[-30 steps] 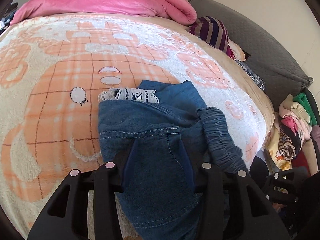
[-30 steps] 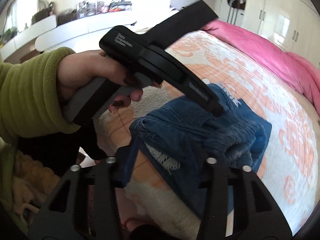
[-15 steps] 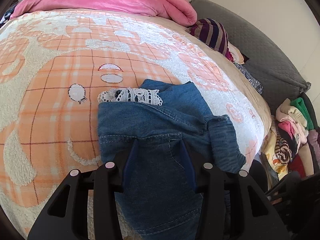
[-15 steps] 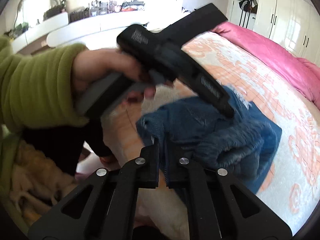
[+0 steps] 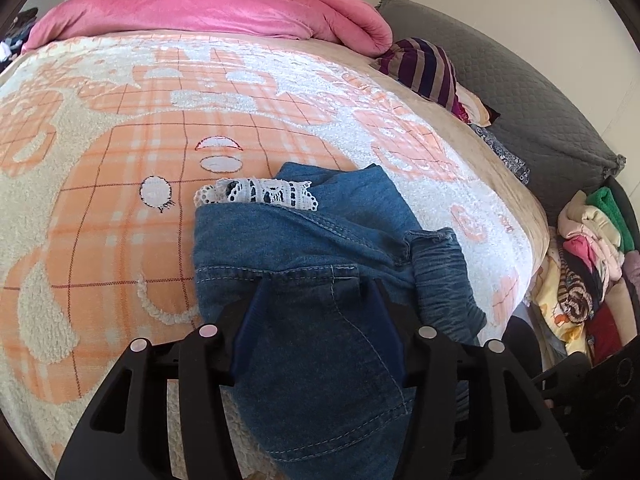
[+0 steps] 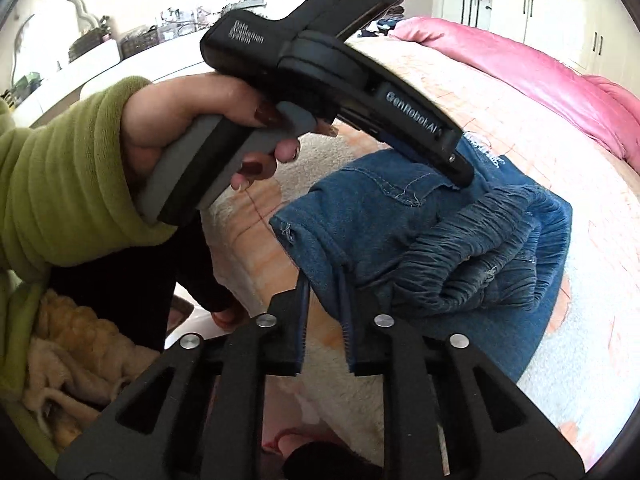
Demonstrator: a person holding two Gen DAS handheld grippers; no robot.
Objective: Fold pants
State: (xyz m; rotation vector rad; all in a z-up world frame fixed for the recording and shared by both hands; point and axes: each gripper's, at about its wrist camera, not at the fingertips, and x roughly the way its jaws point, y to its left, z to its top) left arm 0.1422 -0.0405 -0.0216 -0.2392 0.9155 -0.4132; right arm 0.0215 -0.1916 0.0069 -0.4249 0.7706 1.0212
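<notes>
Denim of the pants [image 6: 400, 232] lies just ahead, near corner between my right gripper [image 6: 325, 280] pads, jaws opening, left gripper [image 5: 316, 292] jaws opening astride the fold.

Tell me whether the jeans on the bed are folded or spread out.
Folded, loosely. The jeans lie in a compact bundle on the blanket, layers stacked, the gathered waistband bunched on top and lace trim poking out from underneath.

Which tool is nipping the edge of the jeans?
The right tool. Its fingers sit close together on a corner of the jeans, though they are opening. The left tool is spread wide over the denim.
</notes>
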